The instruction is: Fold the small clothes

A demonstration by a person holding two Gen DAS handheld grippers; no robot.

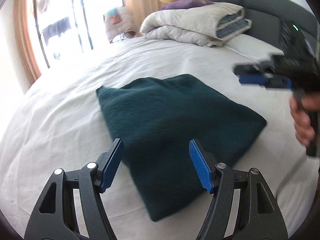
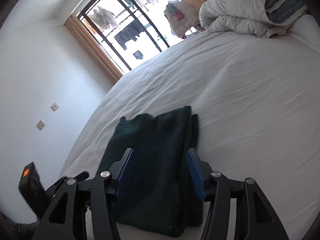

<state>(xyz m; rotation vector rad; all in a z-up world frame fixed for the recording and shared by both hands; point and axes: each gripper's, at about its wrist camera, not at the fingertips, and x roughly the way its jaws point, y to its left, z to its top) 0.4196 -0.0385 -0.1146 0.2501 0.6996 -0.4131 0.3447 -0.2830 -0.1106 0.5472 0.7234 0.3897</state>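
Note:
A dark green garment lies folded into a rough rectangle on the white bed sheet. My left gripper hovers over its near edge, blue pads spread wide with nothing between them. My right gripper comes in from the right edge of the left wrist view, blurred, held by a hand, off to the right of the garment. In the right wrist view the garment shows its stacked layers, and the right gripper stands open just above its near part, pads not pressing the cloth.
A rolled grey duvet with purple and yellow pillows sits at the head of the bed against a dark headboard. A barred window with tan curtains is to the left. The bed's left edge meets a white wall.

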